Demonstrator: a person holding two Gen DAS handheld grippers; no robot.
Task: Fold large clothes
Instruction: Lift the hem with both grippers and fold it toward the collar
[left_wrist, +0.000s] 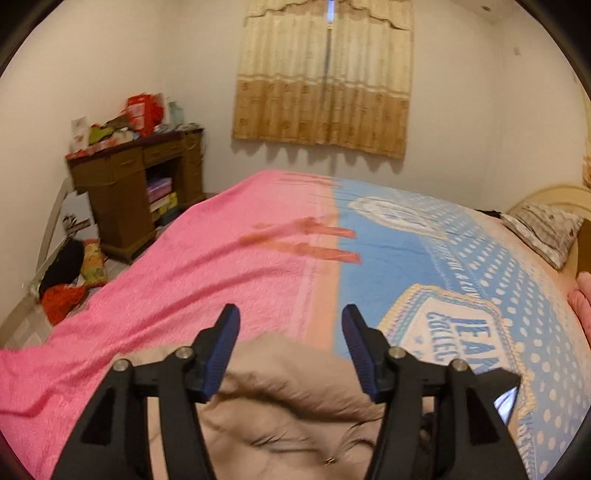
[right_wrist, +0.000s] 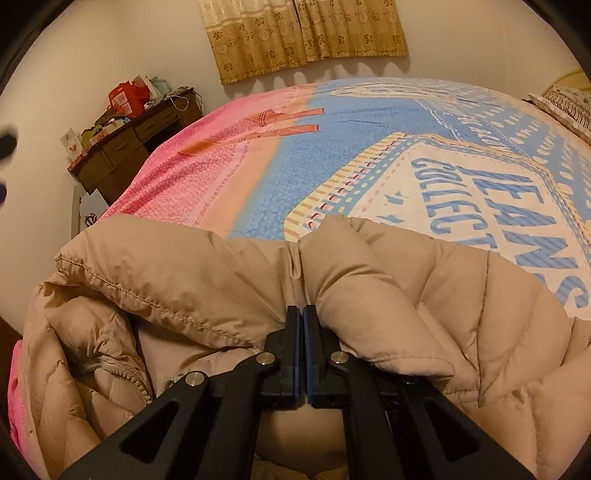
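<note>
My left gripper (left_wrist: 290, 325) hangs with its jaws spread wide and nothing between them, just above the near edge of the tan puffer jacket (right_wrist: 207, 280), which lies bunched on the bedspread (left_wrist: 229, 266) at my end of the bed. My right gripper (right_wrist: 303, 314) is clenched on a fold of that jacket, the blue pads (right_wrist: 308, 332) pressed together with fabric pinched between them.

To do this fold well, I judge that the left should bite a matching edge before the right pulls, so that the jacket travels as one sheet and not as a rope. A deep bite into a stitched seam would likely hold better than a pinch on a puffed panel, since the shell looks slick and the filling springy. I would lift only a little, lay the panel across, then press out the trapped air.

The jacket is quilted in soft ridges, matte, with a row of stitching along its hem and a zipper (right_wrist: 125, 373) at the lower left. The bedspread is nubbly, pink turning to blue, with printed lettering.
</note>
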